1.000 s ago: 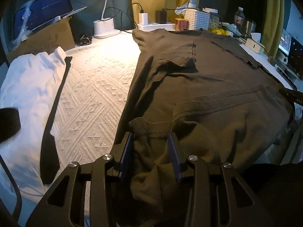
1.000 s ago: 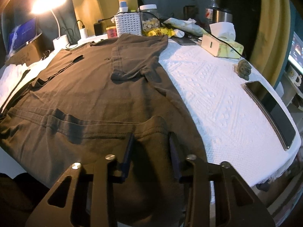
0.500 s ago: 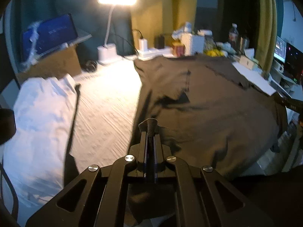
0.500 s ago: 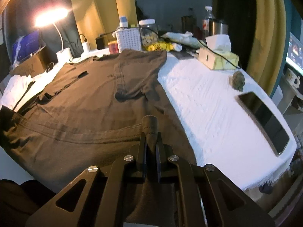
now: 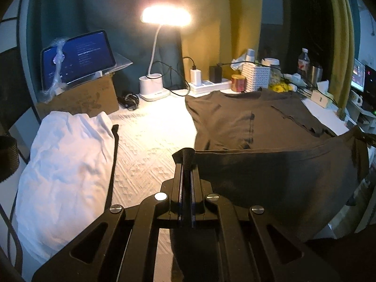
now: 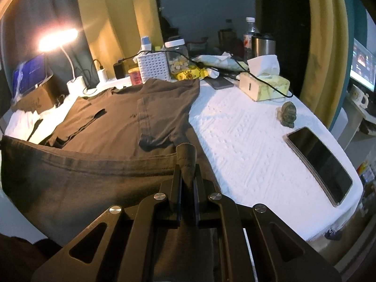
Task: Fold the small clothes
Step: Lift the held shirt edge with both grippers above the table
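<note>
Dark brown cotton T-shirt (image 5: 253, 122) lies flat on white quilted table cover (image 6: 246, 141). Left gripper (image 5: 187, 164) and right gripper (image 6: 187, 164) each pinch a hem corner at six o'clock, lifted taut, ready to fold toward twelve.

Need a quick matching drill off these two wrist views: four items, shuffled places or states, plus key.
Things:
1. dark T-shirt
2. phone
3. desk lamp
4. white garment

Places or states:
A. lying screen-up near the table's right edge
B. lit, at the back of the table
C. near hem pinched by the left gripper and the right gripper
D. lying crumpled to the left of the dark shirt

Pairs: 1-C, 2-A, 3-B, 4-D
</note>
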The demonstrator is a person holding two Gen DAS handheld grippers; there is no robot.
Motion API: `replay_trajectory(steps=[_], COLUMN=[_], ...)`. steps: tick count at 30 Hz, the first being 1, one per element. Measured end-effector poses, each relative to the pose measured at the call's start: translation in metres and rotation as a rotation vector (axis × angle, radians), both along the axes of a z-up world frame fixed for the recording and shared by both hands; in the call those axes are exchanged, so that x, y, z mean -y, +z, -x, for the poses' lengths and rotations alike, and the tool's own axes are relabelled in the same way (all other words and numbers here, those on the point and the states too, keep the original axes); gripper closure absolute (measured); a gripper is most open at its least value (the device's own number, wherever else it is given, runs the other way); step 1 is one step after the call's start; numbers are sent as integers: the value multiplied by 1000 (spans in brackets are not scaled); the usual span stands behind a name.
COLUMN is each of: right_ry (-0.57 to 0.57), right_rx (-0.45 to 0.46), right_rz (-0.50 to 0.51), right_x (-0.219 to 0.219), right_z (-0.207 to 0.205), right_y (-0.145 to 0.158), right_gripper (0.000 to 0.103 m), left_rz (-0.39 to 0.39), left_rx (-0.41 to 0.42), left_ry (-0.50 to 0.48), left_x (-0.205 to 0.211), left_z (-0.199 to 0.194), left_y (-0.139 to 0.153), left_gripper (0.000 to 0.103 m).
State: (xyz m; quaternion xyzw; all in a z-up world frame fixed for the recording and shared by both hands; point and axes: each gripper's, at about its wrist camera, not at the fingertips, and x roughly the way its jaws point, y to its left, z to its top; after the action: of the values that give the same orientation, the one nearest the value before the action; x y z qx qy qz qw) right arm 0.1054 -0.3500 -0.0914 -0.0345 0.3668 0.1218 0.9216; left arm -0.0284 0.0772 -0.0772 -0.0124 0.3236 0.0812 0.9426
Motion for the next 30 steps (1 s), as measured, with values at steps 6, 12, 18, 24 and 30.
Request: replay_trajectory(steps=[6,12,18,24,30], right_ry=[-31,-53,-66,-79,-76], right_rx=[17,39,59,96,119], right_rz=[-26,-44,-63,-86,-90], right_x=[4,8,6,2,-4], right_z=[-6,-15,-26,-43,-62], right_y=[4,12,17,24,32], right_gripper=[94,94,94,94,94], left_rz=[-29,-2,-11,7,7], left_rx=[30,53,68,112,133], left_ry=[-8,-27,-28,-32,-29], left_x=[-2,-4,-7,-12,-16], left_z=[-16,-32,-48,-63,-80], left_y=[10,19,25,36,43], left_gripper=[100,100,100,100,100])
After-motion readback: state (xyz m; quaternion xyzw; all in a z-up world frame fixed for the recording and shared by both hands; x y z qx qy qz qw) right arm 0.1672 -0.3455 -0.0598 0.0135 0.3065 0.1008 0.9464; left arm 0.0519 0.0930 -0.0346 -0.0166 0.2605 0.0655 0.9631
